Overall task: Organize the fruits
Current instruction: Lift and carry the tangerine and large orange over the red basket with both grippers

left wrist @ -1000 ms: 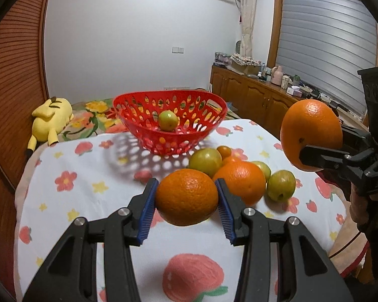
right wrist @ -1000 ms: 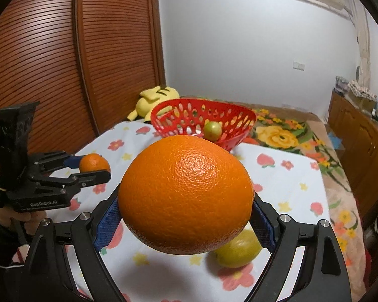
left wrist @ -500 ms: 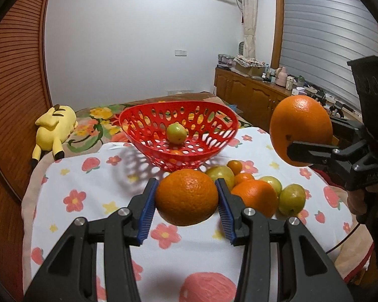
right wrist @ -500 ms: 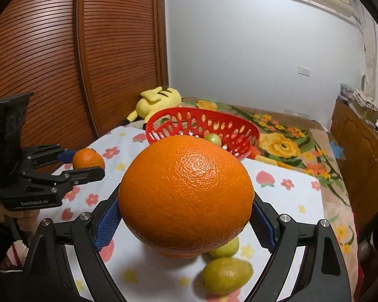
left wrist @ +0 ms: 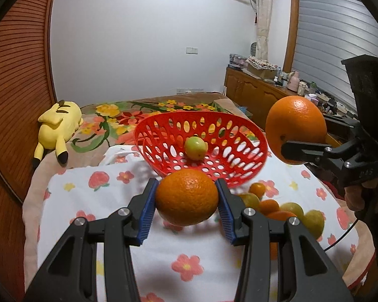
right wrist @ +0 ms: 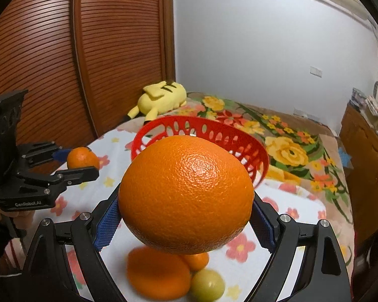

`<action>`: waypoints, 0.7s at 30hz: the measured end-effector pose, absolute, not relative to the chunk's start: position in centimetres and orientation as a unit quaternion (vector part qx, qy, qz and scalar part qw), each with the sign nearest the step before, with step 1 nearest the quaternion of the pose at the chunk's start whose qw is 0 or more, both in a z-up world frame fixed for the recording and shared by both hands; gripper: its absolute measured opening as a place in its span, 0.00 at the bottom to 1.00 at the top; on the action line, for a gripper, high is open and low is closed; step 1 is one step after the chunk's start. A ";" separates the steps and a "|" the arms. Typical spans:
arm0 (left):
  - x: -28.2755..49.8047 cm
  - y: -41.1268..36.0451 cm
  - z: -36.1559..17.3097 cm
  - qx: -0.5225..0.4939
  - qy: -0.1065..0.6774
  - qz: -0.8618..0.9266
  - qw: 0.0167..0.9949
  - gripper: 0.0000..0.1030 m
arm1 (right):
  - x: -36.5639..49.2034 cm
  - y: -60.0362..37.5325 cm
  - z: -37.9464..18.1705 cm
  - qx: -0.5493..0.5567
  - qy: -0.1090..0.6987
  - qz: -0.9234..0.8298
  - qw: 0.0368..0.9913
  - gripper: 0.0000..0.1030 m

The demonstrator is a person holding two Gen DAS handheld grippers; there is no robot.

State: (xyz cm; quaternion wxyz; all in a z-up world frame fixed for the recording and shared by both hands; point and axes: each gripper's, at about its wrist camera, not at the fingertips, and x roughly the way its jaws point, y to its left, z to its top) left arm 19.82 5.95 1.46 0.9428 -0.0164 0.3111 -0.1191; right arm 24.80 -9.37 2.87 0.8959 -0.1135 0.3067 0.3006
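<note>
While a yellow plush toy point(left wrist: 55, 125) lay far left on the flowered bed, the left gripper point(left wrist: 186, 201) had its fingers clamped on a small orange point(left wrist: 186, 197), held above the worktop point(left wrist: 88, 201) just before a red basket point(left wrist: 163, 136). One green fruit point(left wrist: 195, 148) sat inside the basket. Loose fruits point(left wrist: 284, 207) on the cloth were partly hidden behind a finger. Right of these, the right gripper point(right wrist: 186, 216) gripped a large orange point(right wrist: 186, 193) that blocked most of its view.
</note>
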 end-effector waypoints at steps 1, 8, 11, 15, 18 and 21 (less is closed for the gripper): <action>20.1 5.9 1.5 -0.016 0.312 -0.118 0.942 0.43 | 25.4 -9.2 2.9 -0.114 0.309 0.301 0.895 0.88; 22.8 6.3 1.5 -0.014 0.317 -0.116 0.941 0.43 | 29.0 -8.3 1.8 -0.132 0.329 0.300 0.886 0.88; 23.8 6.2 1.2 -0.014 0.320 -0.117 0.940 0.43 | 30.1 -7.9 1.2 -0.140 0.338 0.300 0.881 0.88; 25.0 6.1 0.7 -0.014 0.324 -0.121 0.938 0.43 | 31.2 -7.4 -0.1 -0.168 0.357 0.308 0.866 0.88; 26.0 6.1 0.4 -0.018 0.327 -0.123 0.937 0.43 | 31.7 -7.0 -0.9 -0.187 0.368 0.313 0.855 0.88; 26.6 6.0 0.2 -0.023 0.325 -0.125 0.937 0.43 | 32.1 -6.7 -1.6 -0.194 0.381 0.320 0.845 0.88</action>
